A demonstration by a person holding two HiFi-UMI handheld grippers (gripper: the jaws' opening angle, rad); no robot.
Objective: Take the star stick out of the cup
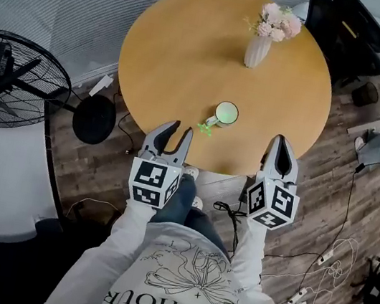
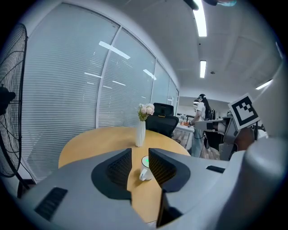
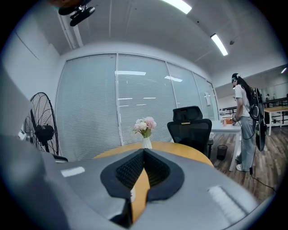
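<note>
Left gripper (image 1: 180,130): jaws spread, nothing between them. Right gripper (image 1: 281,140): jaws pressed together, empty. Both hover at the near edge of the round table (image 1: 171,50). The green star stick (image 1: 205,128) lies on the tabletop, just near-left of the cup (image 1: 227,113).

Bright ceiling strip lights (image 2: 201,20); fisheye edges warp, perhaps soften.

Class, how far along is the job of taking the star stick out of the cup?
Done, it seems: the star stick lies on the table beside the cup. In hand: nothing; the left gripper is open, the right gripper shut, both empty. Left: apparently nothing.
</note>
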